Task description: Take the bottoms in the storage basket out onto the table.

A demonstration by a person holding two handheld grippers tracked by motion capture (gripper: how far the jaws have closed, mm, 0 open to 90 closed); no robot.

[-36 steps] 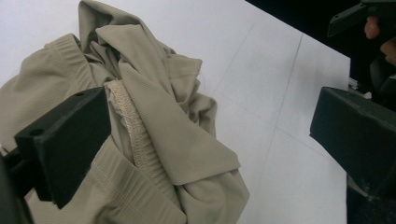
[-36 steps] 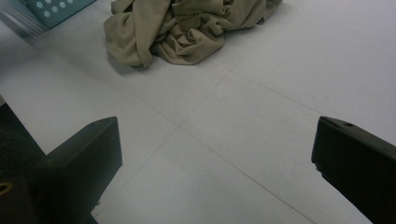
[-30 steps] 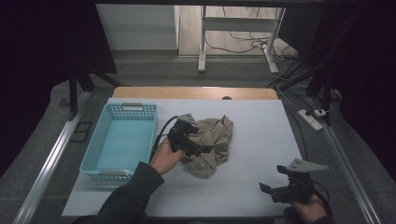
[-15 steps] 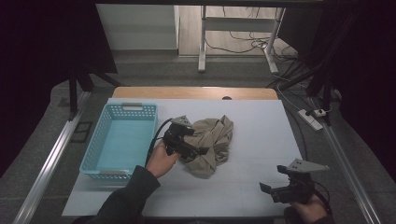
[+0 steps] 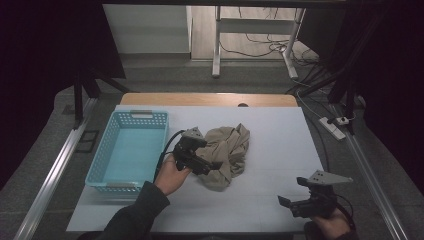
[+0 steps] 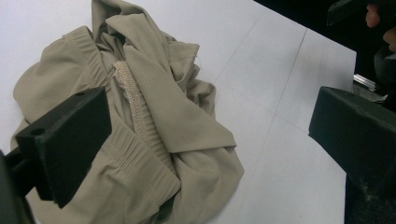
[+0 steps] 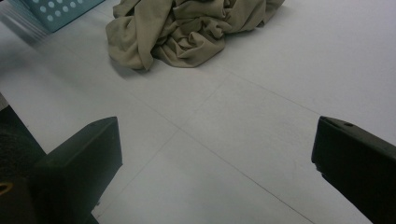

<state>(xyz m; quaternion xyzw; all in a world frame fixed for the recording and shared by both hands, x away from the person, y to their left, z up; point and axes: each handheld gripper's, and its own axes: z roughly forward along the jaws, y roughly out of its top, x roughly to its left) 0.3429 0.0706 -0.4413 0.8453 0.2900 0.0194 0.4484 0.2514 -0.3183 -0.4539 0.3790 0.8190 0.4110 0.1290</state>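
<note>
A crumpled beige garment [image 5: 227, 152] with ribbed elastic bands lies in a heap at the middle of the white table [image 5: 270, 125]. My left gripper [image 5: 212, 165] hangs just over the garment's left side, open, its jaws spread wide above the cloth [image 6: 159, 121] with nothing held between them. My right gripper [image 5: 285, 202] rests low near the table's front right edge, open and empty, pointing across bare table toward the garment [image 7: 187, 28].
A light blue plastic basket [image 5: 102, 167] stands empty on the left side of the table, its corner [image 7: 60, 11] beside the garment. Metal rails run along both table sides. A power strip [image 5: 334, 126] and cables lie on the floor beyond.
My left gripper has drifted slightly down and toward the front over the garment's left side. The right gripper has barely moved.
</note>
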